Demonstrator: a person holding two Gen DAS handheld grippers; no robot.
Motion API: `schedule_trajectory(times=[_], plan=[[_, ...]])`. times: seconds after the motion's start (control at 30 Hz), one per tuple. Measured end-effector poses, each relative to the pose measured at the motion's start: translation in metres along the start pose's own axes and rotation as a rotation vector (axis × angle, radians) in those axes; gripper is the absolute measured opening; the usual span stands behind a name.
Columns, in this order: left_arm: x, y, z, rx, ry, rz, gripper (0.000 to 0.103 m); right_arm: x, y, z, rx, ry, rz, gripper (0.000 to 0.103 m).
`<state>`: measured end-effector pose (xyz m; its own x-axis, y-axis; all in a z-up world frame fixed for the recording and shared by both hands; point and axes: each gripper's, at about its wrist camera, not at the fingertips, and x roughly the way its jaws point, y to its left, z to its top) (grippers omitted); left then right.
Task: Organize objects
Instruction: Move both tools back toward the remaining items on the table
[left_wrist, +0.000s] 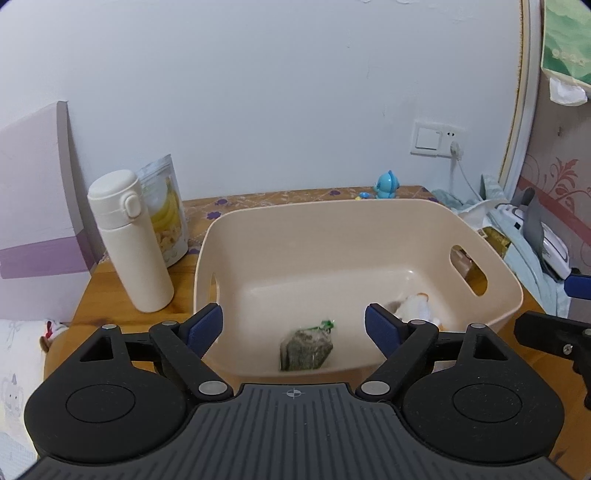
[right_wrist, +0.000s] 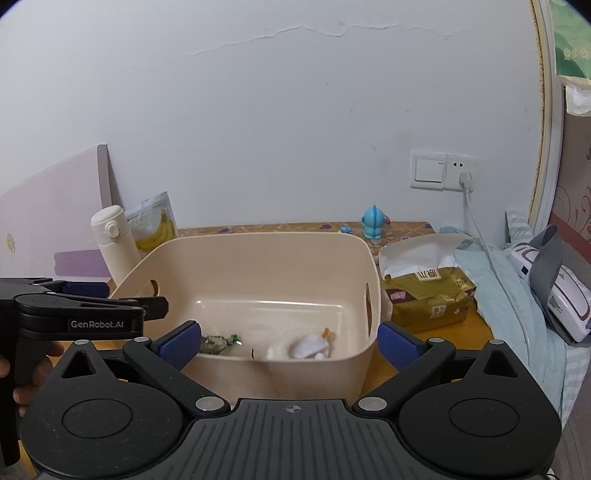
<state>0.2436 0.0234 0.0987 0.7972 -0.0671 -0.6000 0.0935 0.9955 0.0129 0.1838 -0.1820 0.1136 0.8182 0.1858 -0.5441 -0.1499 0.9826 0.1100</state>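
Observation:
A beige plastic bin (left_wrist: 332, 210) with handle slots stands on the wooden table; it also shows in the right wrist view (right_wrist: 258, 240). In it lie a green-brown packet (left_wrist: 306, 349) (right_wrist: 216, 343) and a small white plush toy (left_wrist: 415, 308) (right_wrist: 308, 345). My left gripper (left_wrist: 293, 326) is open and empty, just over the bin's near rim above the packet. My right gripper (right_wrist: 290, 345) is open and empty, in front of the bin's near wall. The left gripper's body (right_wrist: 81, 314) shows at the left of the right wrist view.
A white flask (left_wrist: 129, 240) and a banana-chip pouch (left_wrist: 166, 210) stand left of the bin. A blue figurine (left_wrist: 386, 184) stands at the back by the wall. A gold tissue pack (right_wrist: 428, 295), cloth and a white device (right_wrist: 554, 291) lie to the right.

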Motion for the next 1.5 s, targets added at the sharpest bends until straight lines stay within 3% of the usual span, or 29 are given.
schedule_trajectory(times=[0.57, 1.5], plan=[[-0.024, 0.0, -0.046, 0.034, 0.018, -0.018, 0.086, -0.013, -0.003, -0.03, -0.024, 0.069, -0.021, 0.103], [-0.034, -0.009, -0.117, 0.032, 0.192, -0.118, 0.086, -0.005, -0.014, -0.097, 0.039, 0.214, -0.061, 0.103]])
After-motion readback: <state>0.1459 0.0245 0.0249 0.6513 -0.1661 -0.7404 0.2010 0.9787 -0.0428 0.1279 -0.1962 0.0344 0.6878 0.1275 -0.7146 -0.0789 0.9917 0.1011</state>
